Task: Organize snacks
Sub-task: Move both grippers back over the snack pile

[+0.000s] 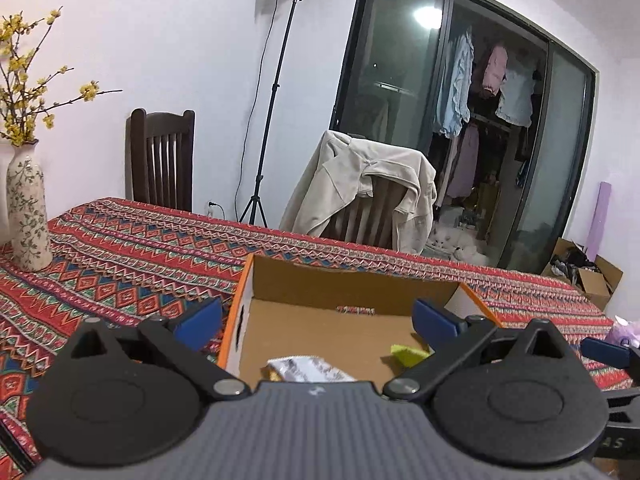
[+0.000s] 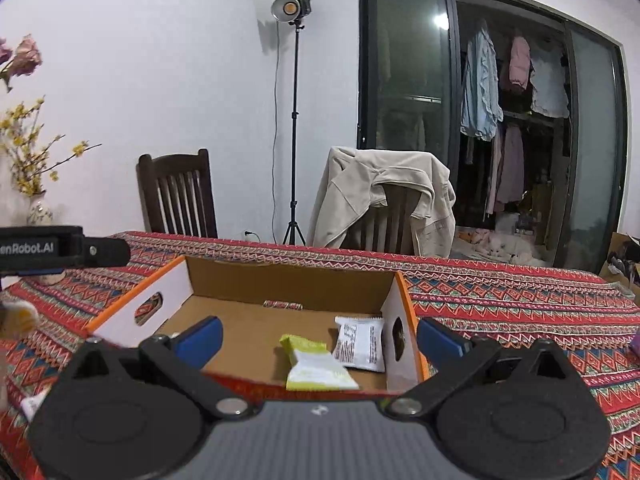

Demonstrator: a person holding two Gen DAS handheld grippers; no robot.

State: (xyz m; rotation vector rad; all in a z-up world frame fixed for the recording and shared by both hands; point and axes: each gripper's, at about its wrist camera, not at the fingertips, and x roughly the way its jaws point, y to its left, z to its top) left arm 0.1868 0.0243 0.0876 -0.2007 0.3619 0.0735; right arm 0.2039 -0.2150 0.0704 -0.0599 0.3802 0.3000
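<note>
Above cardboard box (image 2: 288,280), left claw (image 1: 318,320) – right claw (image 2: 320,338), both spread wide, empty

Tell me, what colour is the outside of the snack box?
Orange on the outside of the cardboard box, white and brown inside. Right wrist view shows it best.

An open cardboard box with orange rim (image 2: 400,280) sits on the patterned red cloth-covered bench (image 2: 520,304); inside, near its right wall, a white printed snack packet (image 2: 360,344) lies behind a yellow-green snack packet (image 2: 316,372); a floral ceramic vase (image 1: 28,216) stands toward the bench's left edge; two chairs stand behind its far edge.
</note>
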